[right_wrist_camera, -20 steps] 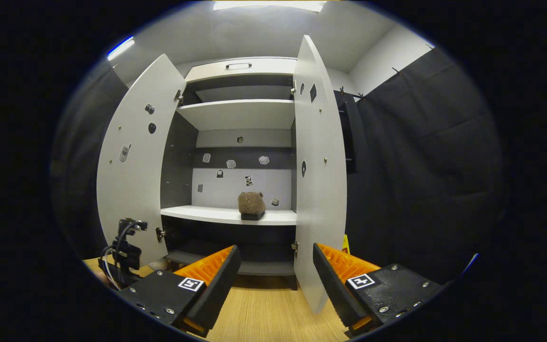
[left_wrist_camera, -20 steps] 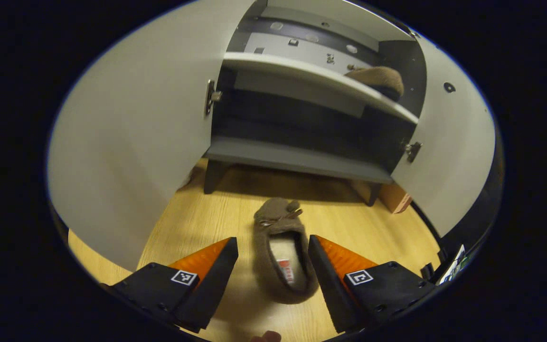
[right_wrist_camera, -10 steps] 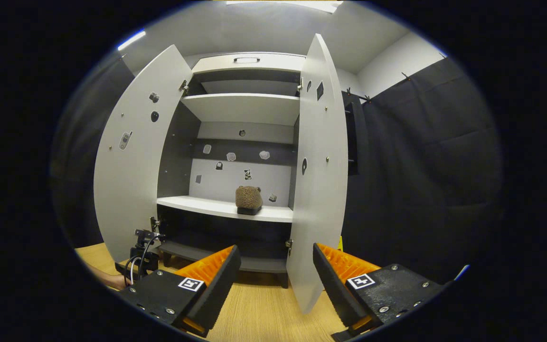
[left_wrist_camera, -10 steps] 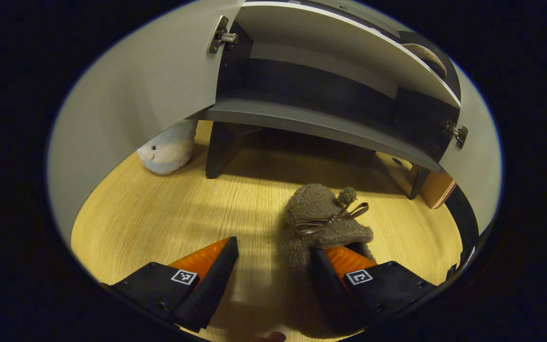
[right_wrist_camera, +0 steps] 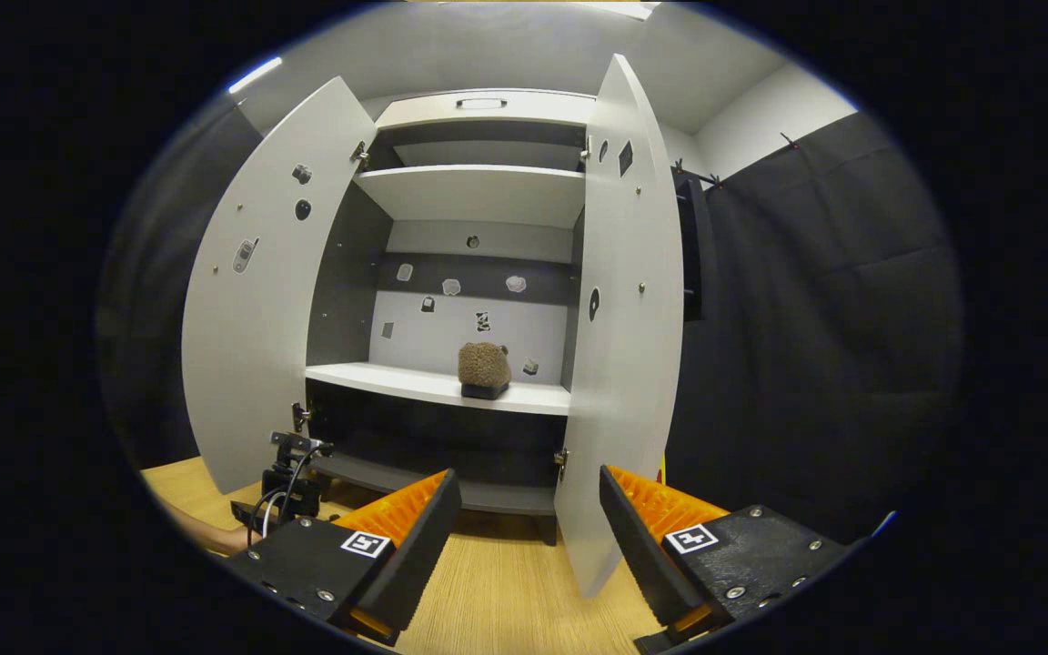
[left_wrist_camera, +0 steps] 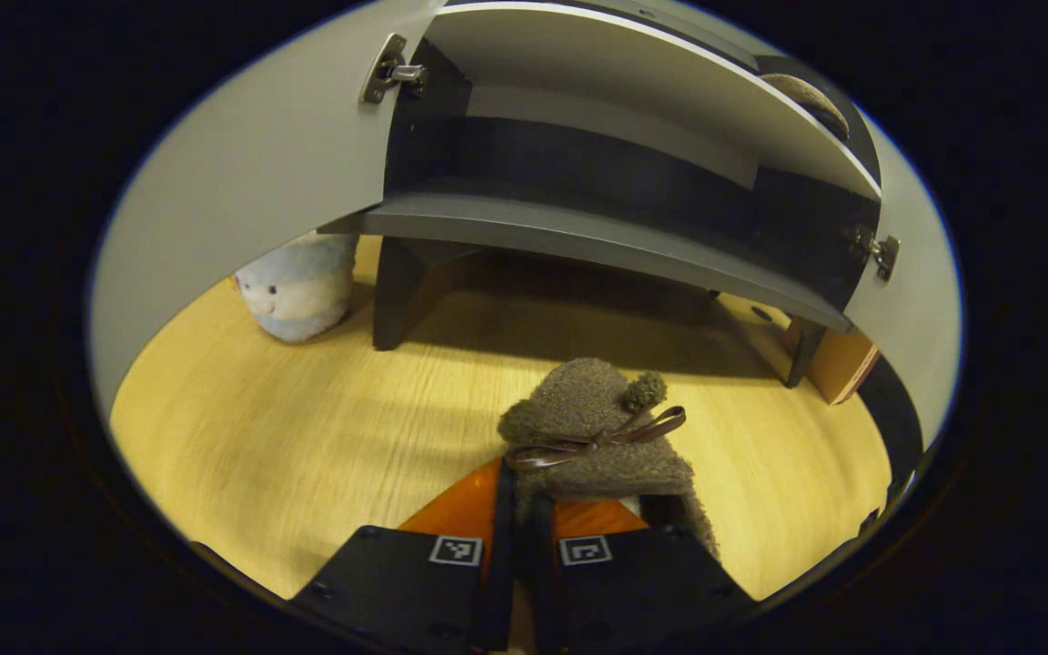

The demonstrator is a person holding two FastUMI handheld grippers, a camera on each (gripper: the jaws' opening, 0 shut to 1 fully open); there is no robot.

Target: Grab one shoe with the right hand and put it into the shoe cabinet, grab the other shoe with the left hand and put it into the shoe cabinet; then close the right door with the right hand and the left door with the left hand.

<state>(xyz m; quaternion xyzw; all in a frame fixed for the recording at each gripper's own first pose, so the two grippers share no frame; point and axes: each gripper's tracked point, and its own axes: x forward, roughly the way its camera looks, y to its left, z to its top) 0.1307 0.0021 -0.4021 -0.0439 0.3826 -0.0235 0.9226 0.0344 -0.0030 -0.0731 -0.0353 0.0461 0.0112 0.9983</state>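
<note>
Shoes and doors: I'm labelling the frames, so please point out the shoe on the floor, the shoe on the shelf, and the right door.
Shoe on the floor (left_wrist_camera: pixel 592 414): left gripper view, fuzzy toe.
Shoe on the shelf (right_wrist_camera: pixel 484 366): right gripper view, fuzzy upper.
Right door (right_wrist_camera: pixel 619 364): right gripper view, middle of the open panel.

Left gripper (left_wrist_camera: pixel 522 509) fingers closed on shoe (left_wrist_camera: pixel 599 437) edge (were wide apart)

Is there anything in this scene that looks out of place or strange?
One thing: a pale blue plush toy sits on the wooden floor beside the shoe cabinet's front leg, behind the open left door. It has no part in the shoe task. Otherwise nothing looks spilled or damaged.
</note>
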